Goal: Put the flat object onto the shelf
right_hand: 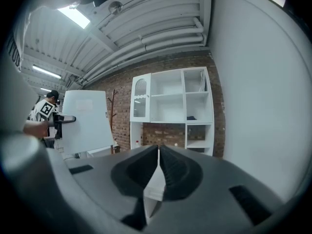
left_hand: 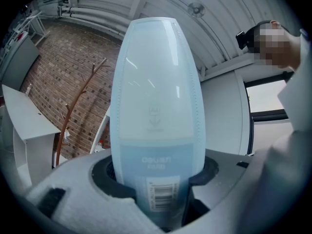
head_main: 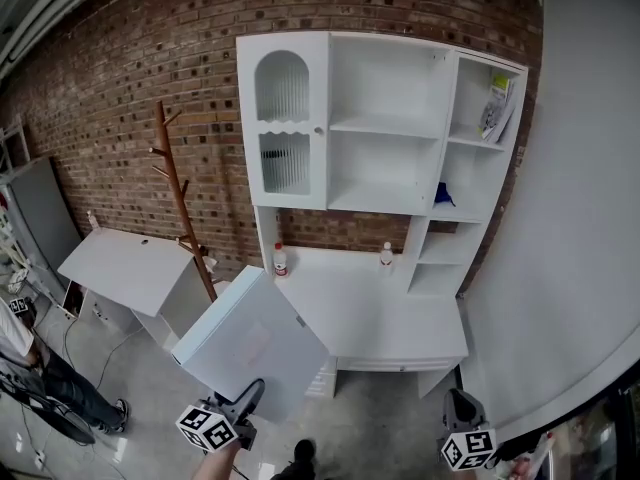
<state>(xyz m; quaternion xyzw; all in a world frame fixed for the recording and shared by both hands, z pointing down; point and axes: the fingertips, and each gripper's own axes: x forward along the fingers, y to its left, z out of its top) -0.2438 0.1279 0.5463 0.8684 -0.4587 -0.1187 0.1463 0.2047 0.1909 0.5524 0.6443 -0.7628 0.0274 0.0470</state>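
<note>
The flat object [head_main: 250, 343] is a pale, translucent blue-white file case with a barcode label [left_hand: 158, 191]. My left gripper [head_main: 248, 396] is shut on its lower edge and holds it upright, at the bottom left of the head view. In the left gripper view the case [left_hand: 156, 96] fills the middle between the jaws. The white shelf unit [head_main: 385, 128] stands ahead against the brick wall, apart from the case. My right gripper [head_main: 460, 408] is at the bottom right, shut with nothing in it. Its view shows the pads [right_hand: 168, 167] pressed together, the shelf unit [right_hand: 170, 94] beyond and the case [right_hand: 85, 121] at the left.
Two small bottles [head_main: 280, 260] [head_main: 386, 256] stand on the unit's counter. Booklets [head_main: 497, 108] and a blue item [head_main: 444, 196] sit in the right cubbies. A wooden coat rack [head_main: 180, 203] and a tilted white cabinet [head_main: 130, 268] stand at the left. A white wall [head_main: 580, 218] runs along the right.
</note>
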